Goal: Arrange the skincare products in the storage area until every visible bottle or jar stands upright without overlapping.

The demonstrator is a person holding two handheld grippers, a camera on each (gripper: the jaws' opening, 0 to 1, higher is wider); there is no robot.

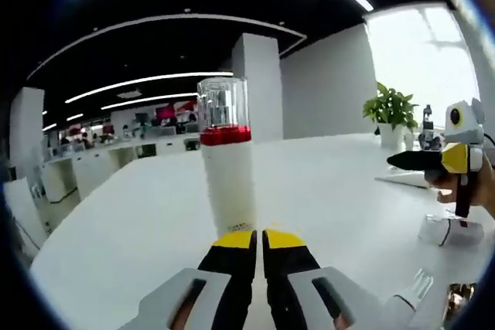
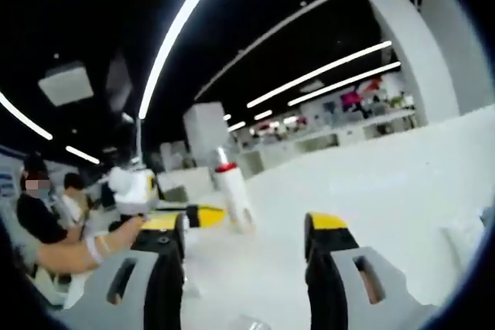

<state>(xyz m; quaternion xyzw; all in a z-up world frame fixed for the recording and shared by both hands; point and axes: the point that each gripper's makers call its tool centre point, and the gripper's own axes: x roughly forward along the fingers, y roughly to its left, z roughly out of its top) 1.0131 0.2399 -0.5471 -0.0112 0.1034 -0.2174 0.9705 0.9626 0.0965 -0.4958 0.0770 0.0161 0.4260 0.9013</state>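
Bottle (image 1: pixel 226 166) upright on white table (image 1: pixel 332 183), office bg; left fingers (image 1: pixel 259 239) closed empty, right fingers (image 2: pixel 255 226) wide, empty.

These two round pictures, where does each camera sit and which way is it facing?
Left gripper view: rides the left gripper, shut, facing the white bottle upright on the white table; the right gripper enters at right.
Right gripper view: rides the open right gripper, facing across the table; the left gripper and a forearm show.
Shared: bottle, table.
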